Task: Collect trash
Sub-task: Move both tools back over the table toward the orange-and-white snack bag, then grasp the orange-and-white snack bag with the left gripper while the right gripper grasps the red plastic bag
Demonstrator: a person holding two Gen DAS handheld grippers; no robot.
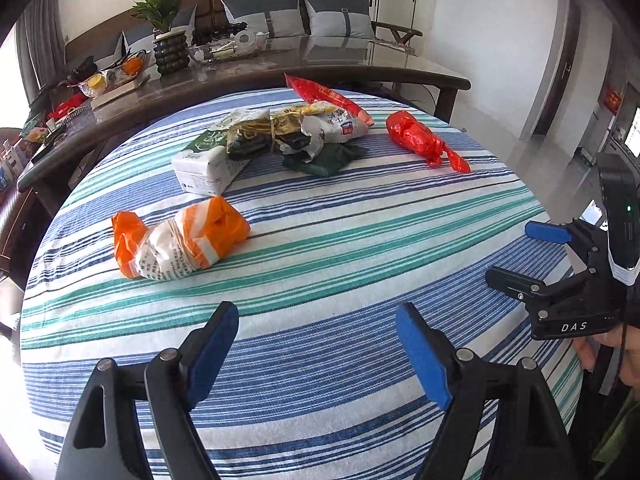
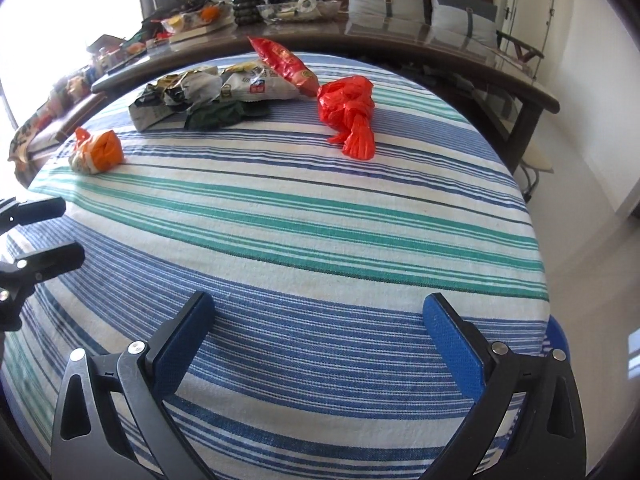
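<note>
Both tools are hanging wide apart and gripping nothing over the striped tabletop (image 1: pixel 320 264): the left tool (image 1: pixel 316 354) and the right tool (image 2: pixel 318 338). Beyond them, the wrapper pile (image 1: pixel 276 136) is sitting mid-cloth, an orange bag (image 1: pixel 180 238) lying nearer than it and a red bag (image 2: pixel 348 110) to its right.

one orange bag (image 1: pixel 180 240), one red bag (image 1: pixel 420 138), two tools (image 1: pixel 316 348)

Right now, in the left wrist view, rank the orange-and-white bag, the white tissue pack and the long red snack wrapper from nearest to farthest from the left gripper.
1. Orange-and-white bag, nearest the left gripper, ahead to the left.
2. White tissue pack, behind the bag, at the pile's left end.
3. Long red snack wrapper, at the table's far edge.
</note>
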